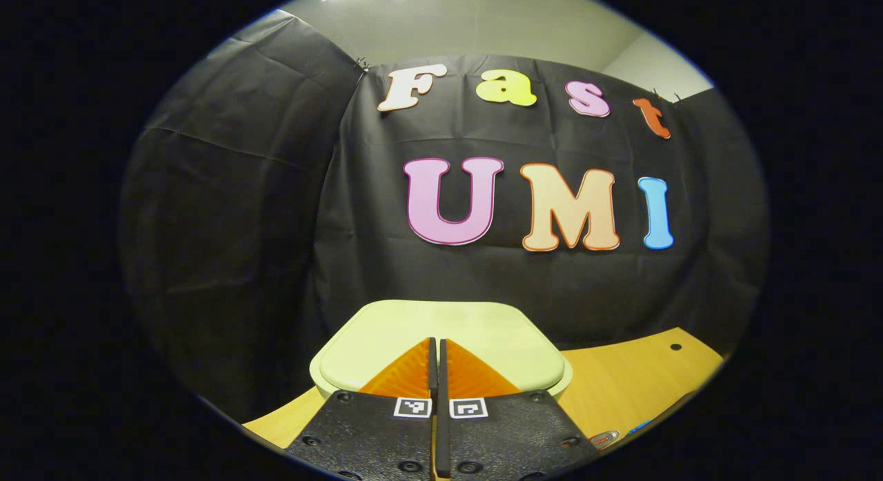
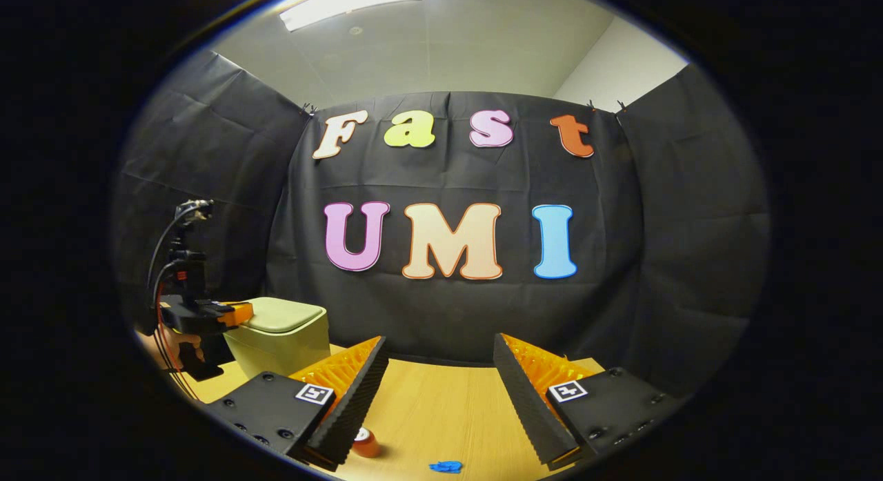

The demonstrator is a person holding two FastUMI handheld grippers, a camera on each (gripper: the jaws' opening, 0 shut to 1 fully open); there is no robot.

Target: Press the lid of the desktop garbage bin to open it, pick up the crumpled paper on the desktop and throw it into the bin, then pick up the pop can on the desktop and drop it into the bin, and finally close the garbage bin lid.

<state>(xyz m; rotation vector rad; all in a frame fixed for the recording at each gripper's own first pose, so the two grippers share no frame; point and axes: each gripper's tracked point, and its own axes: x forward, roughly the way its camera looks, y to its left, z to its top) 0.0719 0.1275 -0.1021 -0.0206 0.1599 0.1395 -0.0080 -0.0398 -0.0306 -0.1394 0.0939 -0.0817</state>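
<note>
My left gripper (image 1: 437,350) has its jaws pressed together, nothing between them, and the tips sit over the near edge of the garbage bin (image 1: 441,329) lid; whether they actually touch the lid I cannot tell from the left gripper view. The pale green lid is down, flat and closed, spreading out ahead of the jaws to both sides.

My right gripper (image 2: 438,370) has its jaws wide apart and holds nothing. Between them I see bare wooden table (image 2: 441,405). Just inside the left jaw, low and close to it, lies the pop can (image 2: 365,442) (only one end and a bit of its side show). A small blue crumpled paper (image 2: 445,466) lies on the table below the gap between the jaws, a little right of the can.

Far off beyond my right gripper's left jaw stands the bin, with the other gripper above its lid.

No readable writing on bin or can.
</note>
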